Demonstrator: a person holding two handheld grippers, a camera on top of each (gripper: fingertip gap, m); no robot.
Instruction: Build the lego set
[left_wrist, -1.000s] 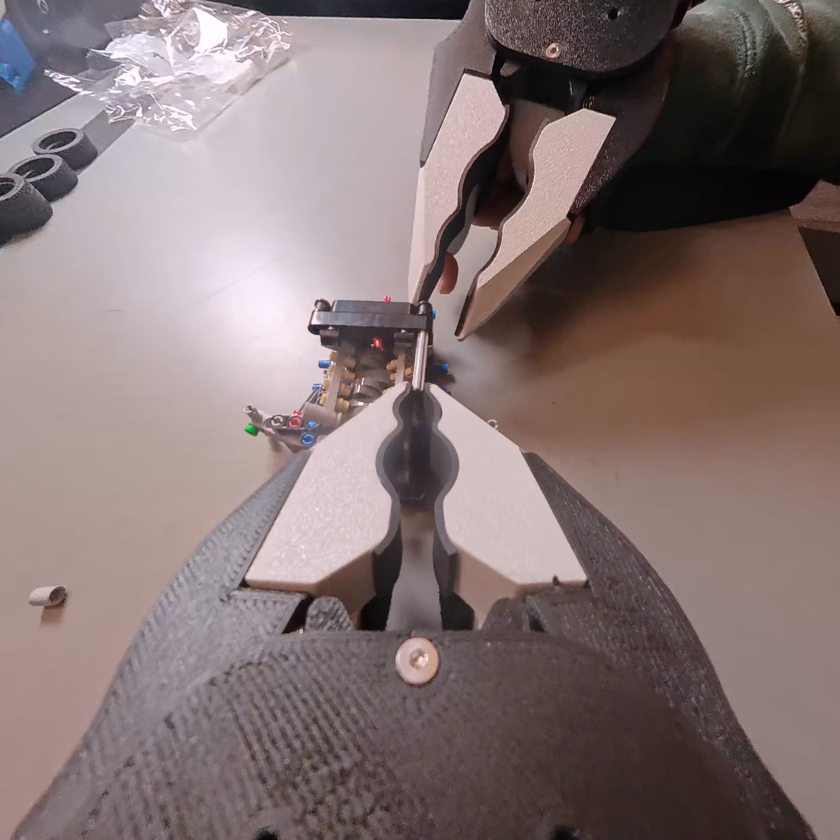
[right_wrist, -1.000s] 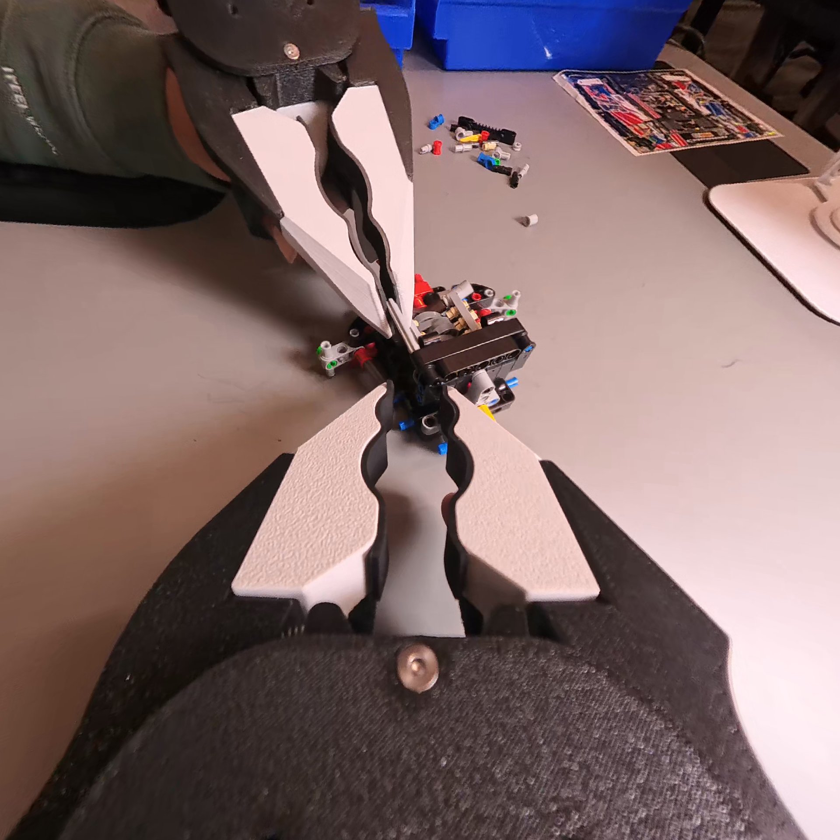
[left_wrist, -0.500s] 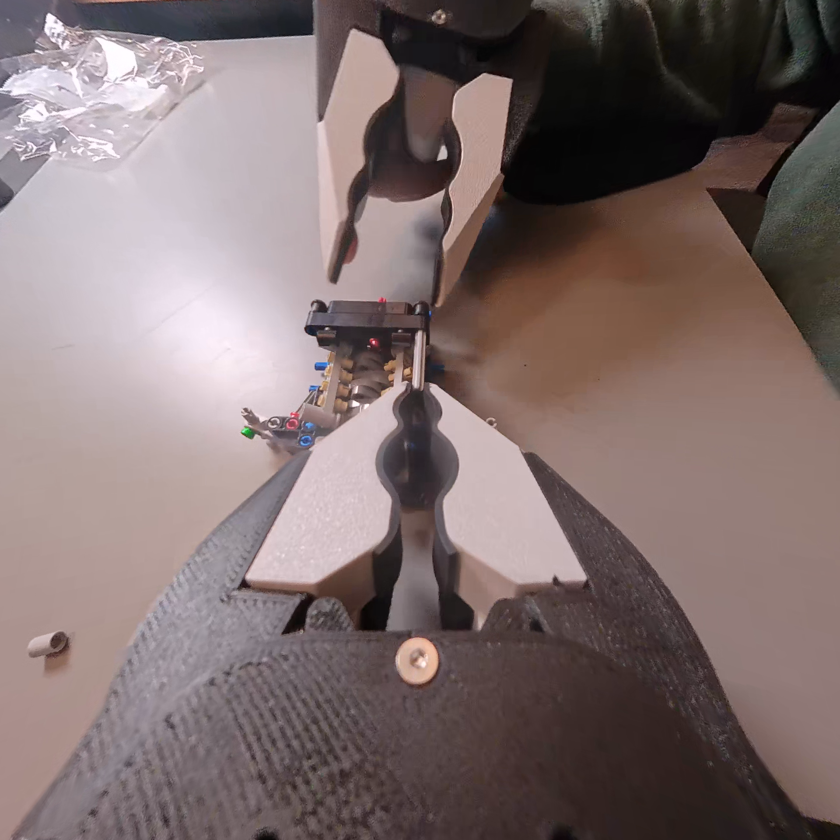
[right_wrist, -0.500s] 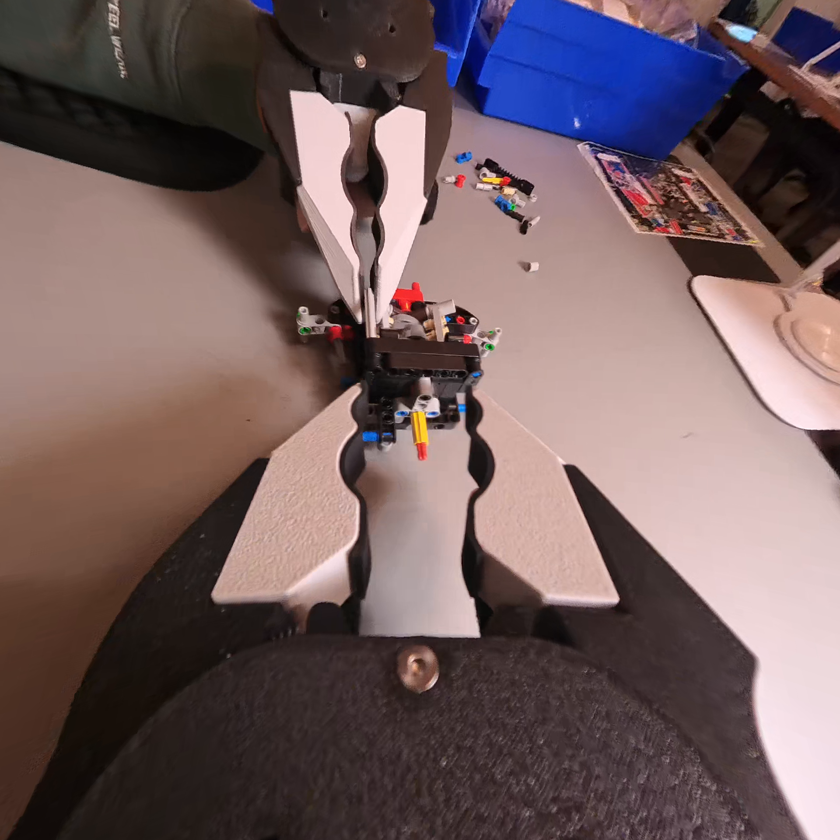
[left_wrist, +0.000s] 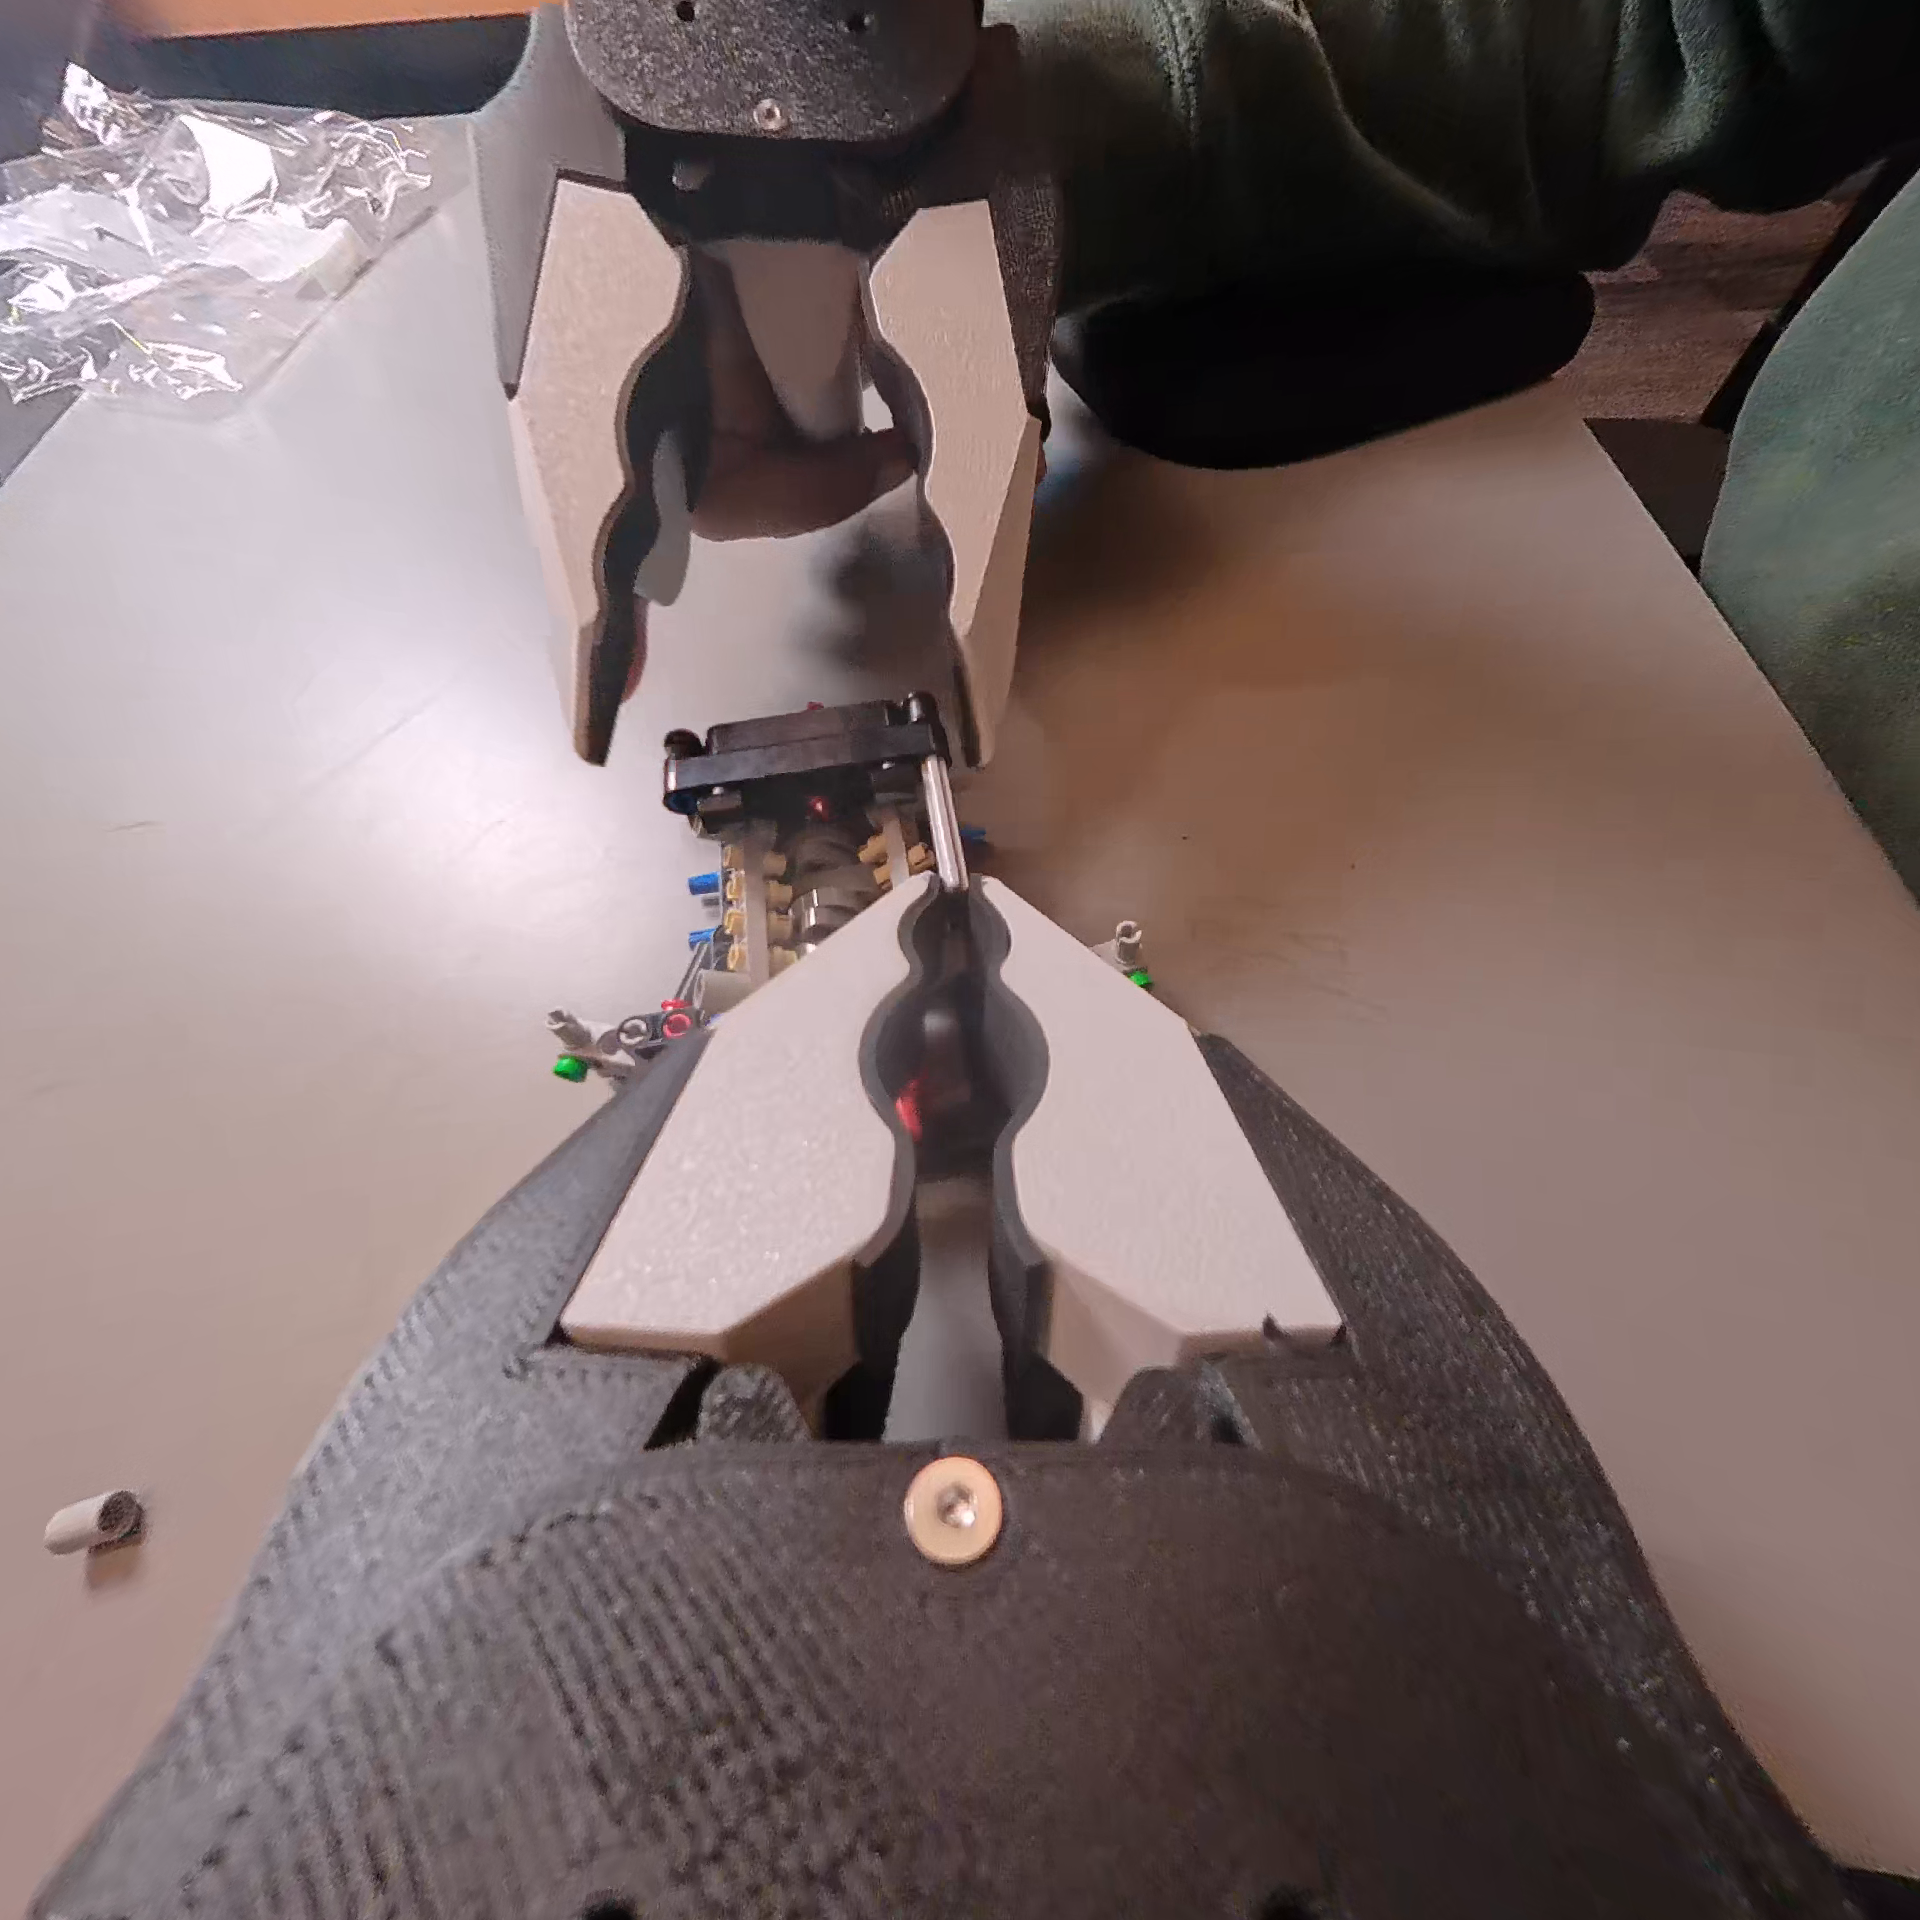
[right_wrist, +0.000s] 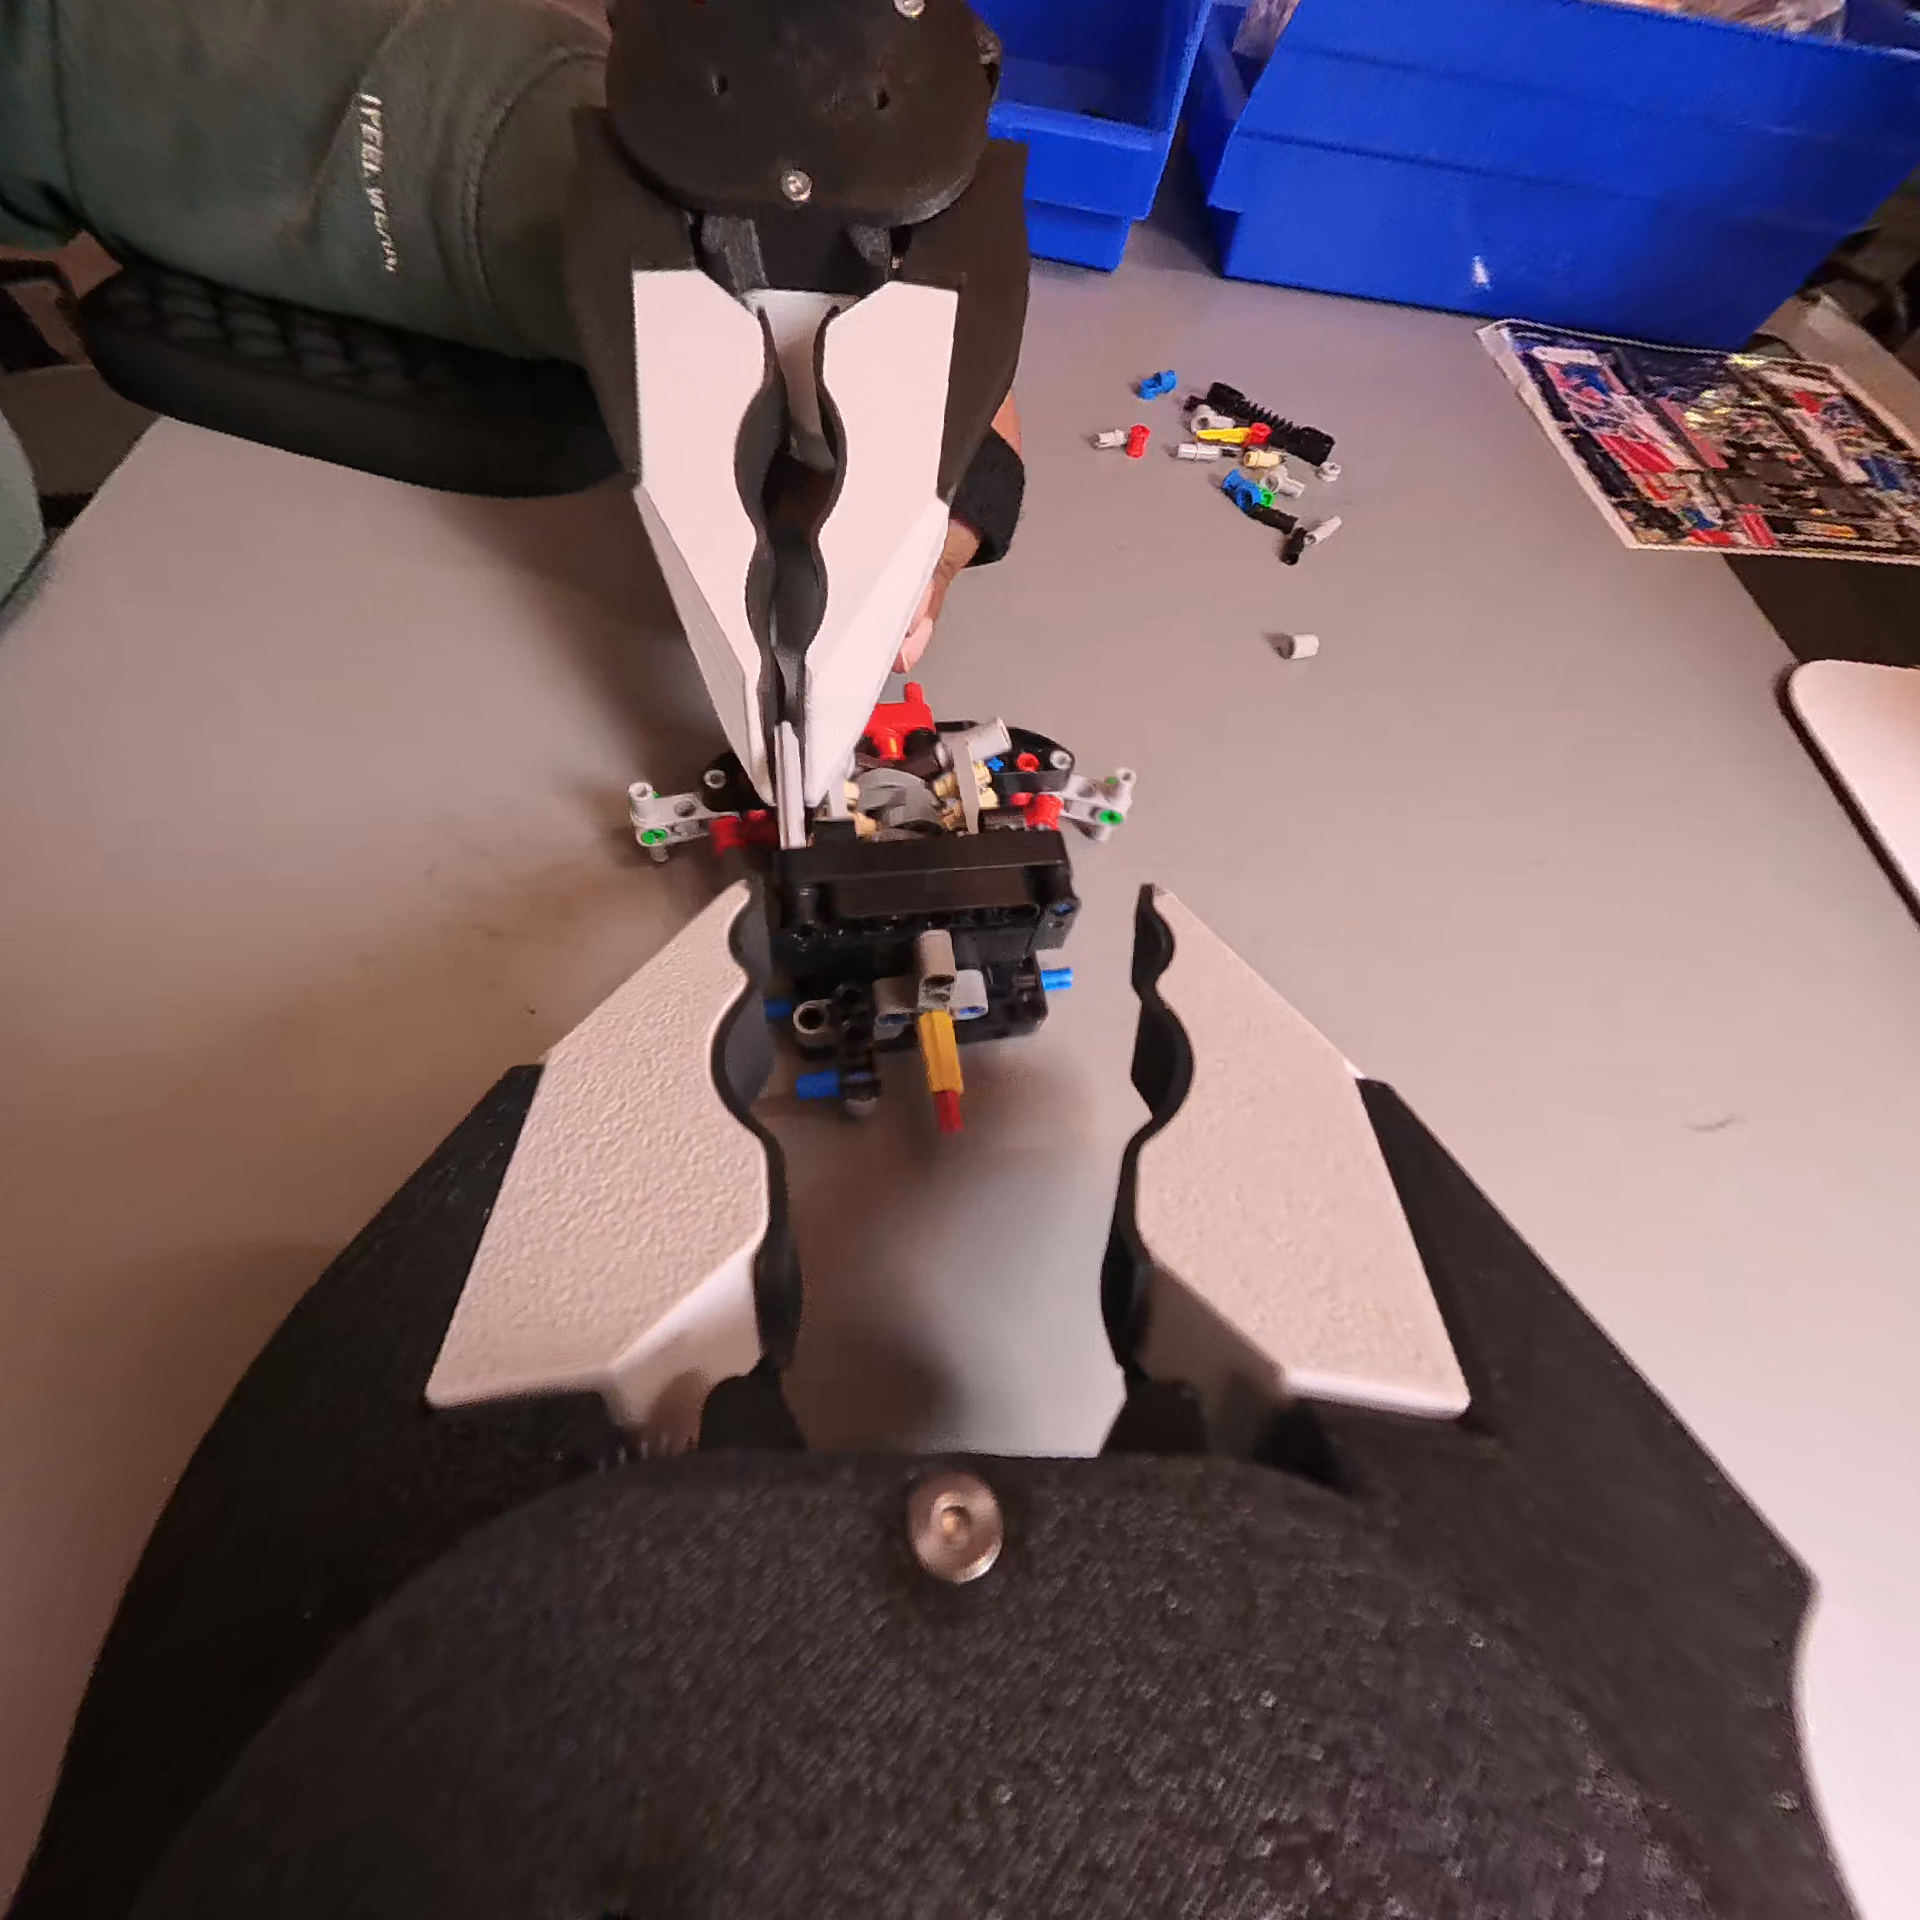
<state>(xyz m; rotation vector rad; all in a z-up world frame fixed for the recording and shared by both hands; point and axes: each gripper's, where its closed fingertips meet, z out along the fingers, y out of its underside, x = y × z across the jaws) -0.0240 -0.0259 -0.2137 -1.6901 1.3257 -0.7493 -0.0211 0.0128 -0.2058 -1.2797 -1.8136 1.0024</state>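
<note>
- Black-framed and studded with red, blue, yellow and tan pins, the lego assembly (right_wrist: 914, 894) sits on the grey table (right_wrist: 312, 987) between the two grippers; in the left wrist view it (left_wrist: 810, 821) lies just past that gripper's tips.
- A thin grey axle (left_wrist: 943, 831) runs along one side of the assembly, from its black frame toward the left gripper; the right wrist view shows it (right_wrist: 790, 784) coming out of the pinched tips.
- The left gripper (left_wrist: 951, 883) is clenched, its fingers pinching the near end of that axle.
- The right gripper (right_wrist: 940, 904) is spread wide, fingers on either side of the black frame; one finger (right_wrist: 665, 1039) lies just beside the frame, the other stands apart from it.
- A yellow and red pin (right_wrist: 940, 1060) sticks out of the assembly toward the right gripper.
- Loose small pieces (right_wrist: 1242, 457) lie scattered farther off, with a single grey connector (right_wrist: 1297, 645) nearer.
- An instruction booklet (right_wrist: 1714, 447) and blue bins (right_wrist: 1538, 156) lie beyond them.
- Crumpled clear plastic bags (left_wrist: 177, 260) lie at the far corner in the left wrist view, and a small grey tube (left_wrist: 94, 1522) lies beside that gripper's body.
</note>
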